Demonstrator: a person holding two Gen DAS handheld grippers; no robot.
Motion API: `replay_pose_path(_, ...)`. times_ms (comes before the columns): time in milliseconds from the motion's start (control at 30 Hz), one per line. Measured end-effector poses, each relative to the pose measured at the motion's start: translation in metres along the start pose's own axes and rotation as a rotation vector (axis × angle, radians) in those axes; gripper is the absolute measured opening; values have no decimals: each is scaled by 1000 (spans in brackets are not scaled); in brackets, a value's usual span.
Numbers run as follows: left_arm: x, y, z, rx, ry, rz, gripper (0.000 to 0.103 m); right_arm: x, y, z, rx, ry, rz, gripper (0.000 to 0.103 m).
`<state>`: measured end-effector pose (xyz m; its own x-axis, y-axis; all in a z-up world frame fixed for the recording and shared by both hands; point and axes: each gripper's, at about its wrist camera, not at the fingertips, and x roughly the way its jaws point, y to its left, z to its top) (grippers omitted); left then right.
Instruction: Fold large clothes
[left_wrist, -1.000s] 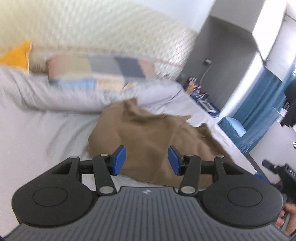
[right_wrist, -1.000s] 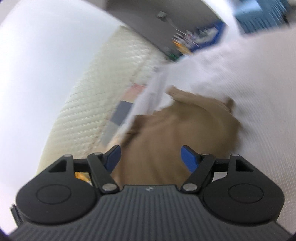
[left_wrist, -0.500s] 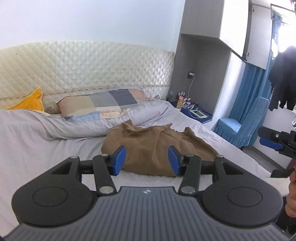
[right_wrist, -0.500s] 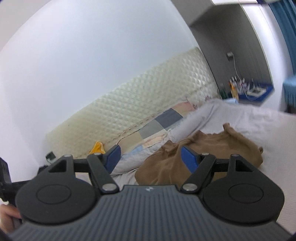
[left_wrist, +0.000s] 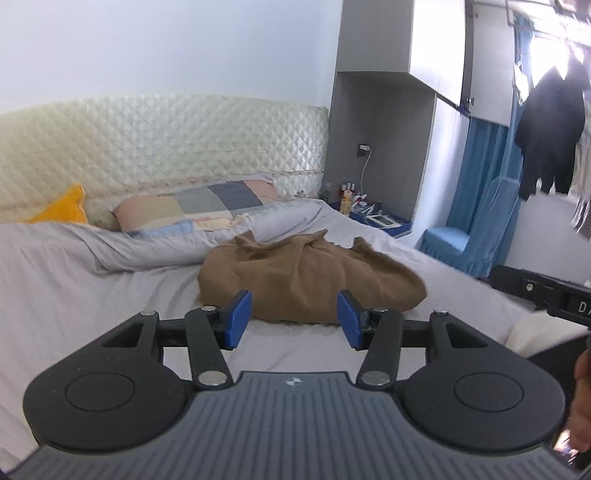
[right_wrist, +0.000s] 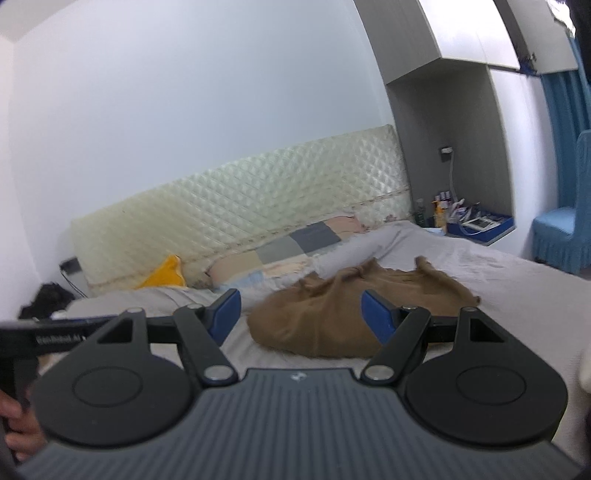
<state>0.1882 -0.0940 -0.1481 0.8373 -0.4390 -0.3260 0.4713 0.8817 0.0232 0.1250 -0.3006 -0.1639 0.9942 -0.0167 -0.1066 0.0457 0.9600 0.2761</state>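
The brown garment lies in a loose heap on the grey bedsheet of the bed, between the foot of the bed and the patchwork pillow that rests against the quilted headboard. It is not folded: the cloth is bunched, with two raised points of fabric at its far edge

Position relative to the jaws: in both wrist views the heap sits straight ahead of the gripper and below it, framed between the two blue pads. Neither gripper touches the cloth; each is held apart from it, above the near part of the bed

Long axis: the heap is wider than it is deep, running left to right across both views, roughly parallel to the headboard

Left gripper: jaws spread, nothing between the pads. The heap appears centred in this view, slightly to the right

Right gripper: jaws spread wider than the left, nothing between the pads. The heap again sits close to centre

Neither hand is clearly nearer; the two views show the garment at similar apparent range. Judgement: the next move calls for both grippers to advance forward and down to the near edge of the heap, one toward each end of the long axis
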Motion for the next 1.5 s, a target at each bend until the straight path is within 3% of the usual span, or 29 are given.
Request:
replay_pose_path(333,9,-2,-37,11,17,-37,57,5,1,-51,-63,36,-79,75)
replay_pose_path(800,46,15,-71,-17,36,54,59,38,-8,-107,-89,121,-134,74)
replay_pose_path(1500,69,18,-93,-45,83,64,64,41,-11,-121,-91,123,-164,74)
